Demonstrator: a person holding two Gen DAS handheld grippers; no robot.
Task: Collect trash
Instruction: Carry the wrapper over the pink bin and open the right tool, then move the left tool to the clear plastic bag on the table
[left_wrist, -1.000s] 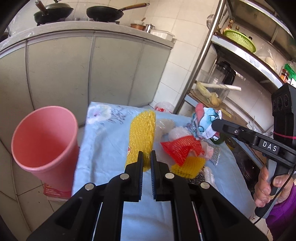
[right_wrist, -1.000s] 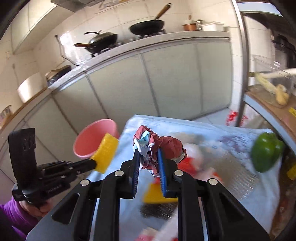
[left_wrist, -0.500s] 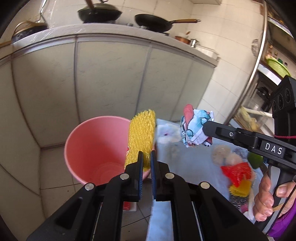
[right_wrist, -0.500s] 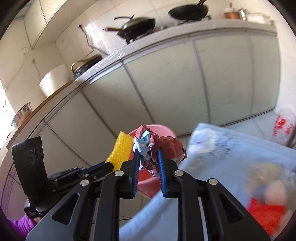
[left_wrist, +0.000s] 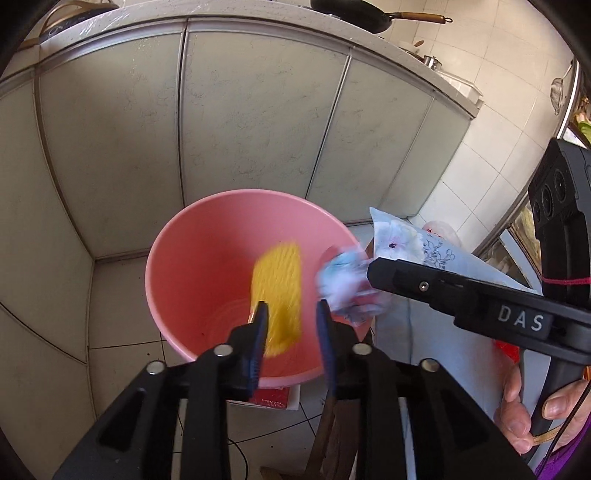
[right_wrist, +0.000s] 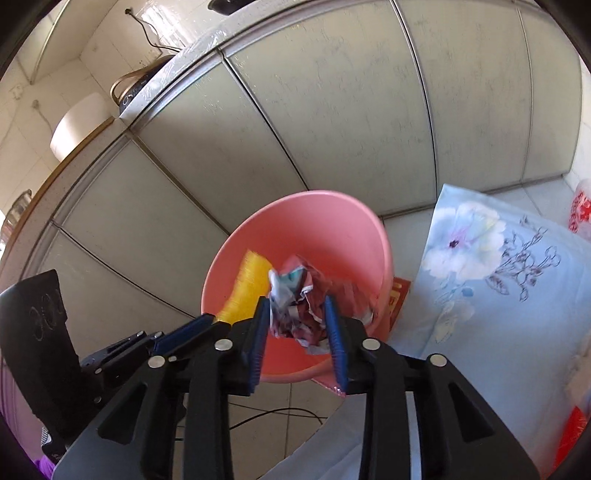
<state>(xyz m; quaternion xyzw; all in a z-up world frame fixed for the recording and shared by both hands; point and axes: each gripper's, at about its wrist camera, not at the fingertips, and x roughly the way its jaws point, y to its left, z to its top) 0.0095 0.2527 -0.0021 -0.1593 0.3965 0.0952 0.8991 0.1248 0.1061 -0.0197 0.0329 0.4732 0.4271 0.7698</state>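
A pink bucket (left_wrist: 207, 266) stands on the floor beside the table; it also shows in the right wrist view (right_wrist: 332, 221). My left gripper (left_wrist: 291, 314) is open over the bucket, and the yellow foam net (left_wrist: 279, 291) is blurred, dropping from between its fingers. The net also shows in the right wrist view (right_wrist: 247, 288). My right gripper (right_wrist: 297, 314) is open above the bucket, with the crumpled wrapper (right_wrist: 303, 302) loose between its fingers. The wrapper appears blurred in the left wrist view (left_wrist: 343, 288).
The table with a light blue floral cloth (right_wrist: 480, 280) lies to the right of the bucket. Grey cabinet doors (left_wrist: 258, 122) stand behind it. A red box (left_wrist: 273, 397) lies under the bucket. A red item (right_wrist: 572, 432) sits on the cloth.
Both grippers moved over the pink bucket and opened. The yellow foam net and the crumpled wrapper have come loose and are falling into it.
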